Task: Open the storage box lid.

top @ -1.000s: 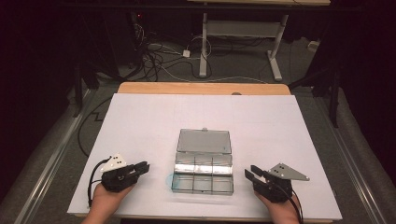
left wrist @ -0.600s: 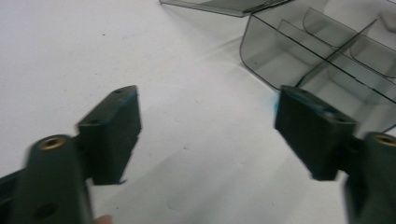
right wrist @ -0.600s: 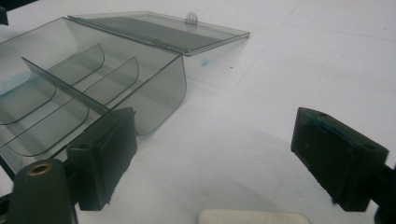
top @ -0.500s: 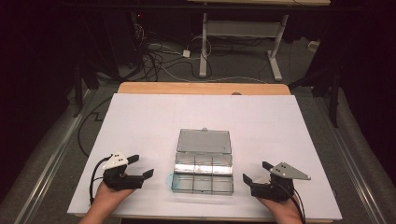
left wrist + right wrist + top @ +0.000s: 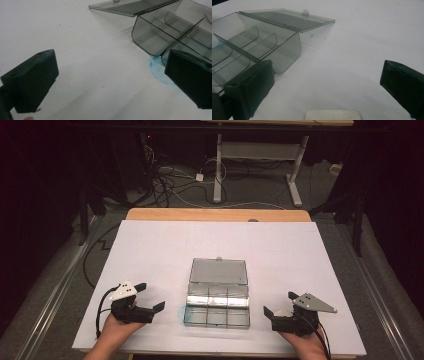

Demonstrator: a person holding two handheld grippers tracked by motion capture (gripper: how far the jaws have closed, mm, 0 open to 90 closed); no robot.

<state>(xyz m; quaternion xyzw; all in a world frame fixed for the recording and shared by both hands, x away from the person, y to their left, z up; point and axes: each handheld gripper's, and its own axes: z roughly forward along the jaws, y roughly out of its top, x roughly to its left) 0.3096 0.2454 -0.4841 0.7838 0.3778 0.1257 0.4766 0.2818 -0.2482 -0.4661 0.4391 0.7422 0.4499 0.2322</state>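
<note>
A clear smoky plastic compartment box [image 5: 217, 305] stands at the front middle of the white table, its lid [image 5: 218, 271] lying open flat behind it. My left gripper [image 5: 151, 296] rests left of the box, open, its jaws having just been opening with nothing between them [image 5: 110, 82]. The box corner [image 5: 150, 42] is just beyond its right jaw. My right gripper [image 5: 279, 303] rests right of the box, open, its jaws also having just been opening [image 5: 327, 90]. A small white flat piece [image 5: 333, 115] lies on the table low between them, untouched.
A blue smudge [image 5: 156, 72] marks the white sheet by the box's front left corner. A wooden strip [image 5: 215, 214] runs along the table's far edge. Beyond it are cables on the floor [image 5: 170, 180] and a desk frame [image 5: 260, 155].
Both grippers' jaws have spread from nearly shut to wide open. Both hands stay where they were beside the box.
</note>
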